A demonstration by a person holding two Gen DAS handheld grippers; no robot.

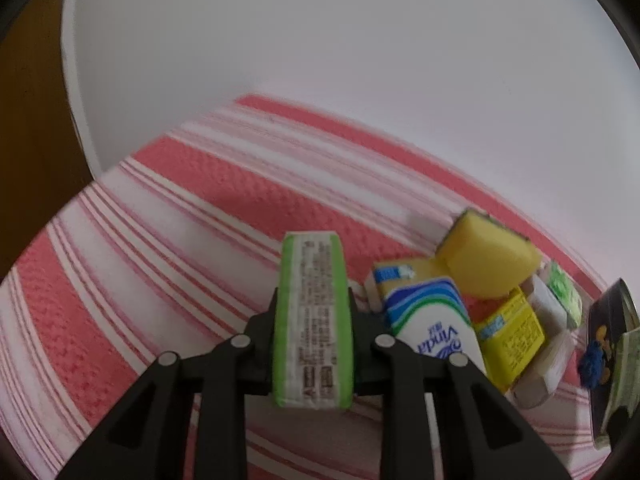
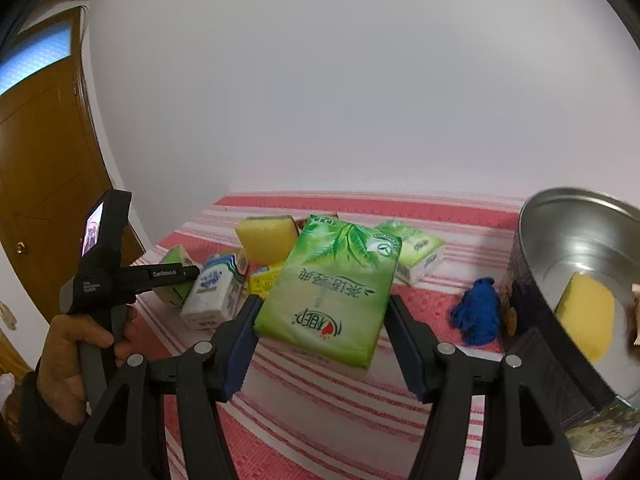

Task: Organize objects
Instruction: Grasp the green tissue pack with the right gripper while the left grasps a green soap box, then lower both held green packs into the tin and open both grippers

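At the left, the left tongs [image 1: 312,344] are clamped narrow on a small green-edged tissue pack [image 1: 313,320], gripped across its thin sides with its long axis running straight out along the fingers, away from the camera. It looks lifted just clear of the red-and-white striped cloth [image 1: 168,208] on the tabletop. In the right wrist view the hand [image 2: 76,352] carrying these tongs sits over the tabletop's left edge.

Right of that pack lies the unsorted heap: a white-and-blue tissue pack [image 1: 436,328], yellow packs, and a yellow sponge [image 1: 488,256] resting on top.

Further right, the right tongs [image 2: 320,316] stand moderately wide with a large green tissue pack [image 2: 332,280] between the jaws; the pads look close to its edges, but I cannot tell whether they press on it. Its long axis points away along the fingers.

Beyond it lies a blue crumpled cloth [image 2: 478,316], then, at the right edge, a round metal tin [image 2: 568,240] already holding a yellow sponge [image 2: 586,316].

The tin lies right of both tongs, and the right hand is plainly the nearer; the left pack would have to cross the heap to reach it.
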